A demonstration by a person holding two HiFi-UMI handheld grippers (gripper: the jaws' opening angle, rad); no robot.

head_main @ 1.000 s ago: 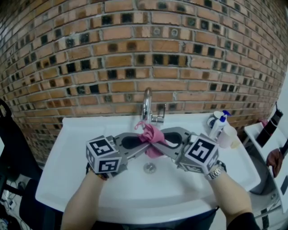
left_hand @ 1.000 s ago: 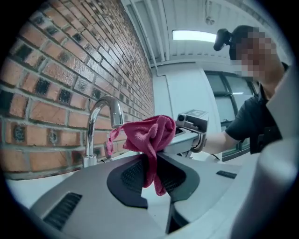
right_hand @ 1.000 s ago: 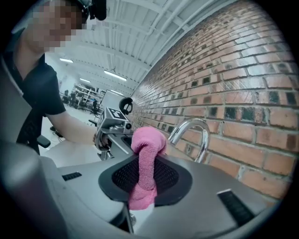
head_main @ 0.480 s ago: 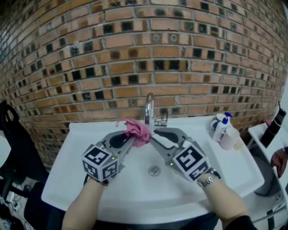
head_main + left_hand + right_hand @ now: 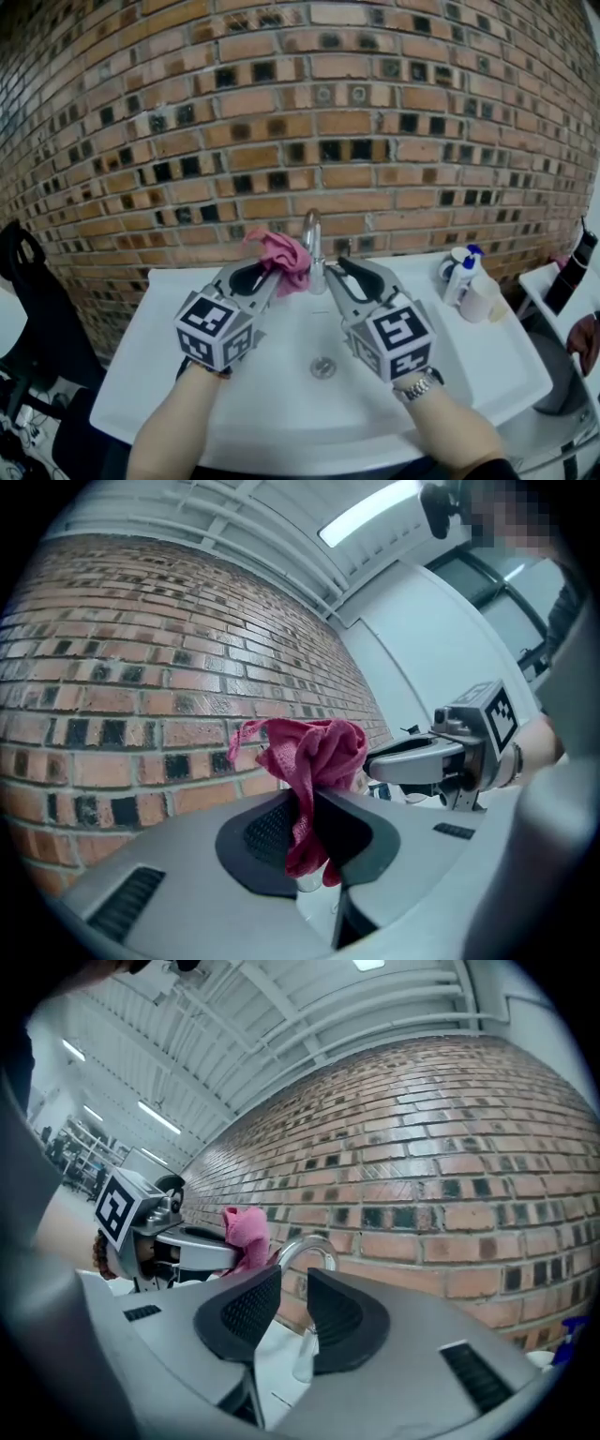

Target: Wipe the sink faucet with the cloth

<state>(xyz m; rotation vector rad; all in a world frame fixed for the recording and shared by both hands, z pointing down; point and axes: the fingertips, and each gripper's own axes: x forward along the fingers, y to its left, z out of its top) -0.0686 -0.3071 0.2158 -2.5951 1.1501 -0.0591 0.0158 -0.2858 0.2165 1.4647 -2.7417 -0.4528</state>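
My left gripper [image 5: 275,272] is shut on a pink cloth [image 5: 284,251], whose bunched top sticks up past the jaws just left of the chrome faucet [image 5: 310,234]. In the left gripper view the cloth [image 5: 314,752] hangs down between the pads of my left gripper [image 5: 305,803]. My right gripper [image 5: 339,269] is just right of the spout, its jaws a narrow gap apart with nothing between them. In the right gripper view the faucet's arch [image 5: 305,1246] shows beyond the tips of my right gripper [image 5: 291,1279], with the cloth [image 5: 246,1227] to its left.
The white sink [image 5: 469,347] has a drain [image 5: 323,366] below the grippers. A pump bottle [image 5: 459,262] and a pale cup [image 5: 478,286] stand on its right rim. A brick wall [image 5: 375,141] rises close behind the faucet. A black chair [image 5: 28,281] is at far left.
Both grippers have risen from over the basin to the top of the faucet. The right gripper has let go of the cloth, which the left gripper has carried up beside the spout.
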